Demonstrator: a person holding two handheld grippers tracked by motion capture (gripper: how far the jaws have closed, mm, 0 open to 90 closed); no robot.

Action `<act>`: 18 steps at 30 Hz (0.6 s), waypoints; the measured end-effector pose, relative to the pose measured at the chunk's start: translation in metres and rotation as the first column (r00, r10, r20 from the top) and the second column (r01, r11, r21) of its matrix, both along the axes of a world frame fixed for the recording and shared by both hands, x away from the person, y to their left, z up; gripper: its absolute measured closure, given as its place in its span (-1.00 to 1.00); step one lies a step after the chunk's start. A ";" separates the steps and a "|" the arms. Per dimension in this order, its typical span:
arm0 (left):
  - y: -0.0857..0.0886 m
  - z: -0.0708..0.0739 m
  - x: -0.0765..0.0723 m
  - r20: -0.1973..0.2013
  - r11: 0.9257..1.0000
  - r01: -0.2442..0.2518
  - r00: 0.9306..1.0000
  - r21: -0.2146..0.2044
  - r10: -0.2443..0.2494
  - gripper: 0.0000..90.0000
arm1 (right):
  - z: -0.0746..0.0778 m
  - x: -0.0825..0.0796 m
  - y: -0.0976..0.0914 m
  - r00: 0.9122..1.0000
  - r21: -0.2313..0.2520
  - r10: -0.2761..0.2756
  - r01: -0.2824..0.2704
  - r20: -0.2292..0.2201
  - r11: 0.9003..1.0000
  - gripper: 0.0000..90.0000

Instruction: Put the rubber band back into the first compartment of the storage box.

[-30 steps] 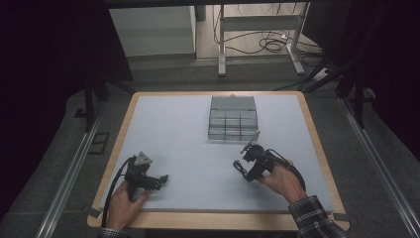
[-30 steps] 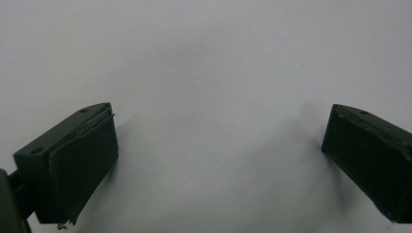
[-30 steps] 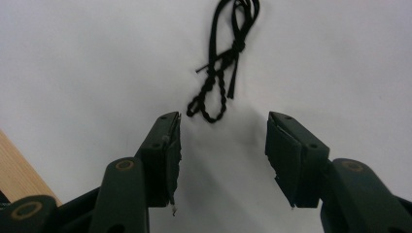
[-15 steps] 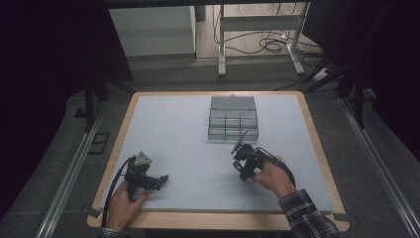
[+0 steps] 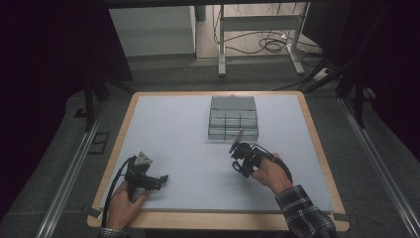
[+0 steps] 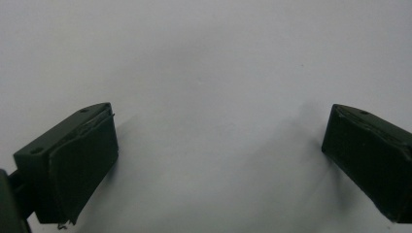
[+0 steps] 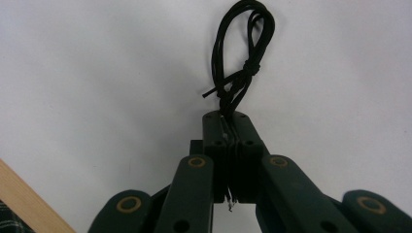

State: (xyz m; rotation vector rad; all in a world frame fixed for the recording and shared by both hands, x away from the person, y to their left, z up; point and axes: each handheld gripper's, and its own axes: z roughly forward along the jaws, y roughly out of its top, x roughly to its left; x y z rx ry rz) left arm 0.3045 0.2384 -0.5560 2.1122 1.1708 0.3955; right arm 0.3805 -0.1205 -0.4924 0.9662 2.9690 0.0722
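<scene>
Pinching the knotted black cord (image 7: 241,73) in my right claw (image 7: 228,121), whose jaws have just closed, I can lift it off the table (image 5: 188,129). My left claw (image 6: 218,160) rests wide and empty, leaving room.

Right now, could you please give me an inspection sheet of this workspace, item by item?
Surface: pale grey table top with a wooden rim, flat and bare around the hands.
Job's things: a knotted loop of black cord is pinched in the right tongs; a clear compartment box sits at the far middle, apart from both hands.
Clutter: nothing seen.
Grippers: right tongs have just closed, jaws shut on the cord, near the box's front edge; left tongs wide open, nothing between them, resting low over the table.
Cables: a black cable trails from the left tongs; loose cables lie on the floor beyond.
Surroundings: dark curtains, metal frame legs, grey floor.
</scene>
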 end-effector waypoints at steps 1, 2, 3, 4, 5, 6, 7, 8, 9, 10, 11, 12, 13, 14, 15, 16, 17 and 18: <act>0.000 0.000 0.000 0.000 1.000 0.000 1.000 0.000 0.000 -1.00 | 0.001 0.000 0.000 1.000 0.005 -0.004 0.004 -0.006 1.000 0.91; 0.000 0.000 0.000 0.000 1.000 0.000 1.000 0.000 0.000 -1.00 | 0.001 0.000 0.000 1.000 0.018 -0.010 0.011 -0.008 1.000 0.91; 0.000 0.000 0.000 0.000 1.000 0.000 1.000 0.000 0.000 -1.00 | 0.002 0.000 0.000 1.000 0.019 -0.009 0.009 -0.009 1.000 0.91; 0.000 0.000 0.000 0.000 1.000 0.000 1.000 0.000 0.000 -1.00 | 0.003 0.000 0.000 1.000 0.022 -0.006 0.007 -0.009 1.000 0.91; 0.000 0.000 0.000 0.000 1.000 0.000 1.000 0.000 0.000 -1.00 | 0.005 0.000 0.000 1.000 0.023 -0.008 0.008 -0.009 1.000 0.91; 0.000 0.000 0.000 0.000 1.000 0.000 1.000 0.000 0.000 -1.00 | 0.006 0.000 0.000 1.000 0.022 -0.008 0.008 -0.009 1.000 0.91; 0.000 0.000 0.000 0.000 1.000 0.000 1.000 0.000 0.000 -1.00 | 0.007 0.000 -0.001 1.000 0.023 -0.004 0.004 -0.004 1.000 0.91; 0.000 0.000 0.000 0.000 1.000 0.000 1.000 0.000 0.000 -1.00 | 0.008 0.000 -0.001 1.000 0.026 -0.003 0.004 -0.007 1.000 0.91; 0.000 0.000 0.000 0.000 1.000 0.000 1.000 0.000 0.000 -1.00 | 0.010 0.000 -0.001 1.000 0.032 -0.005 0.005 -0.007 0.999 0.91; 0.000 0.000 0.000 0.000 1.000 0.000 1.000 0.000 0.000 -1.00 | 0.012 0.000 -0.001 1.000 0.032 -0.008 0.008 -0.009 0.999 0.91; 0.000 0.000 0.000 0.000 1.000 0.000 1.000 0.000 0.000 -1.00 | 0.014 0.000 -0.001 1.000 0.033 -0.010 0.010 -0.009 0.999 0.91; 0.000 0.000 0.000 0.000 1.000 0.000 1.000 0.000 0.000 -1.00 | 0.015 0.000 -0.001 1.000 0.032 -0.010 0.010 -0.008 0.999 0.91; 0.000 0.000 0.000 0.000 1.000 0.000 1.000 0.000 0.000 -1.00 | 0.017 0.000 -0.001 1.000 0.032 -0.009 0.009 -0.007 0.999 0.91; 0.000 0.000 0.000 0.000 1.000 0.000 1.000 0.000 0.000 -1.00 | 0.018 0.000 -0.002 1.000 0.033 -0.009 0.009 -0.006 0.999 0.91; 0.000 0.000 0.000 0.000 1.000 0.000 1.000 0.000 0.000 -1.00 | 0.019 0.000 -0.002 1.000 0.036 -0.009 0.009 -0.005 0.999 0.91; 0.000 0.000 0.000 0.000 1.000 0.000 1.000 0.000 0.000 -1.00 | 0.021 0.000 -0.002 1.000 0.037 -0.006 0.006 -0.004 0.999 0.91; 0.000 0.000 0.000 0.000 1.000 0.000 1.000 0.000 0.000 -1.00 | 0.023 0.000 -0.002 1.000 0.038 -0.009 0.009 -0.003 0.999 0.91; 0.000 0.000 0.000 0.000 1.000 0.000 1.000 0.000 0.000 -1.00 | 0.024 0.001 -0.003 1.000 0.040 -0.010 0.010 -0.003 0.999 0.91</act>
